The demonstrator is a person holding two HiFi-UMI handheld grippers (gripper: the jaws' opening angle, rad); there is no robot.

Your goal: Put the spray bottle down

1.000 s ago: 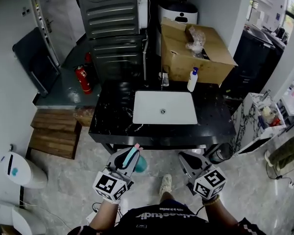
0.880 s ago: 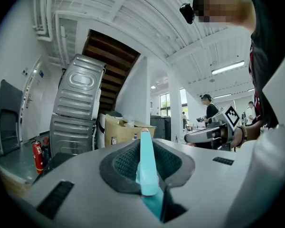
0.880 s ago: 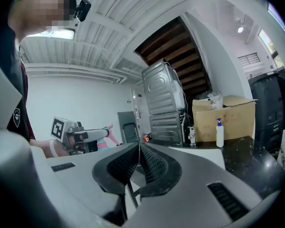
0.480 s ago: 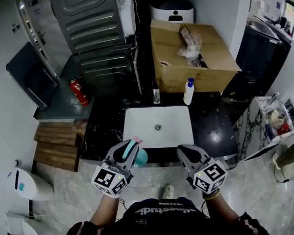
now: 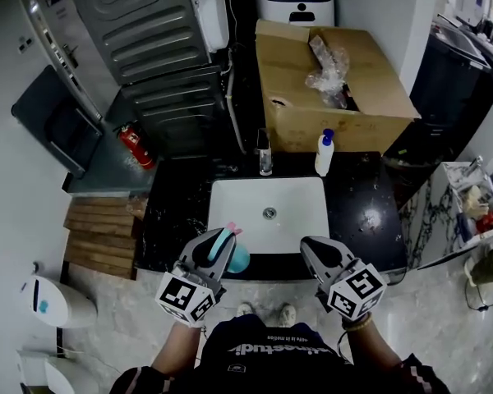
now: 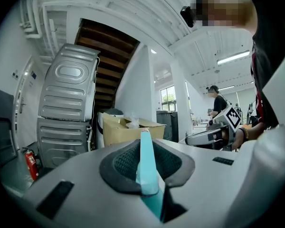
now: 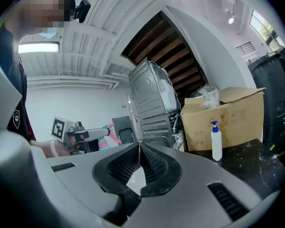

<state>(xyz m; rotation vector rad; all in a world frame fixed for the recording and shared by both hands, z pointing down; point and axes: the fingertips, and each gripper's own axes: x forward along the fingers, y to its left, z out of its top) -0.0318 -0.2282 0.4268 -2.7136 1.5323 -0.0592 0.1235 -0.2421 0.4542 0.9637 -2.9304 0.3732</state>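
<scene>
Two claws level side by side at the near edge of the black tabletop (image 5: 361, 212). Left claw (image 5: 221, 236) clenched on the teal spray bottle (image 5: 238, 259): pads grip its thin upper part, pink trigger tip poking out past the jaws, round body hanging beneath. From the head view the bottle shows against the near left corner of the white sink (image 5: 269, 212), held up, not resting on anything. Right claw (image 5: 309, 243) clenched too, pads meeting, nothing between them. Behind the sink, a white pump bottle (image 5: 324, 153) stands just before a cardboard box (image 5: 296, 117).
</scene>
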